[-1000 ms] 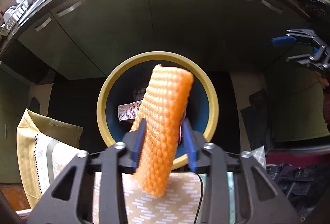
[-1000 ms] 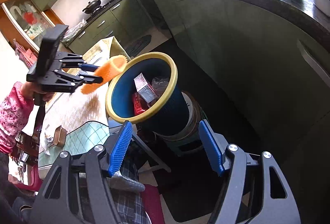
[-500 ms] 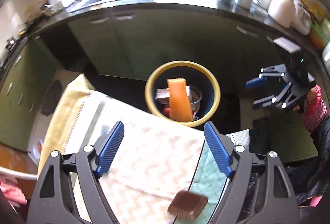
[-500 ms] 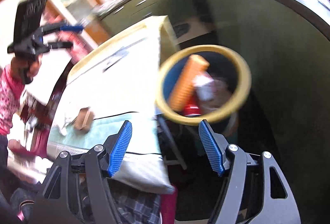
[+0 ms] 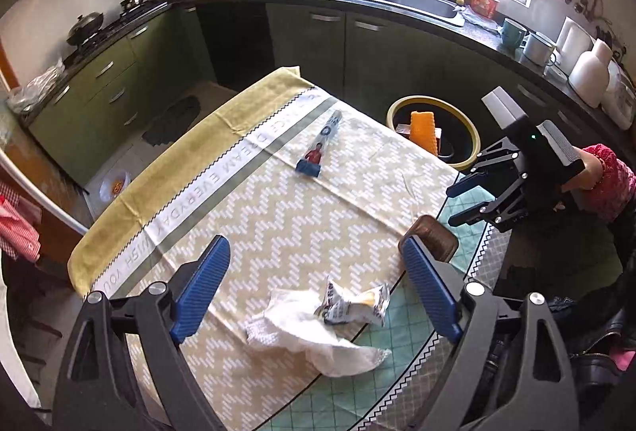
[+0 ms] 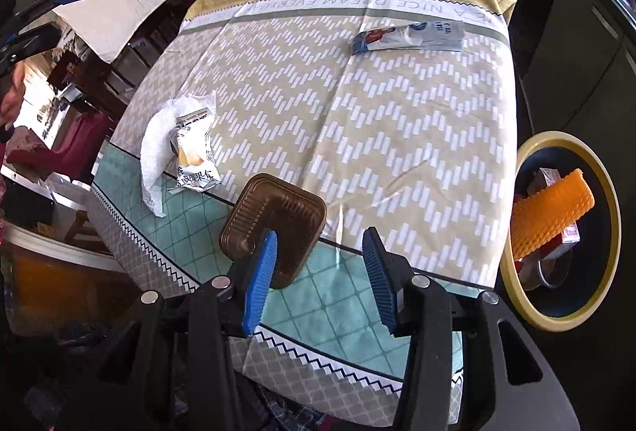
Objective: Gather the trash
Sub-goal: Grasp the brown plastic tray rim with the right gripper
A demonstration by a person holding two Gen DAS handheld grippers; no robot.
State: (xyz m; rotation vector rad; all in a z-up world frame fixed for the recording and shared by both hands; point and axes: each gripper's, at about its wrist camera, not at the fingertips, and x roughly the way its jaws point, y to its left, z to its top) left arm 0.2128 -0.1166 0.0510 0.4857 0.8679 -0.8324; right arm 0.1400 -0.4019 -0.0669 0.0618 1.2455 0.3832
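Left wrist view: the left gripper (image 5: pixel 314 292) is seen with jaws spread wide, just opened further, nothing between them, above a crumpled tissue (image 5: pixel 314 335) and a snack wrapper (image 5: pixel 353 306) on the cloth-covered surface (image 5: pixel 278 216). An orange foam net (image 5: pixel 423 131) is lodged in the yellow-rimmed bin (image 5: pixel 471 137). The right gripper (image 6: pixel 320 268) is shown with jaws partly open, just narrowed, empty, beside a brown tray (image 6: pixel 274 216). A long blue packet (image 6: pixel 409 35) lies near the far edge.

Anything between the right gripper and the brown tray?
Nothing visible. The brown tray lies on the table just ahead of the right gripper, partly behind its left finger; its jaws, just closing, are empty.
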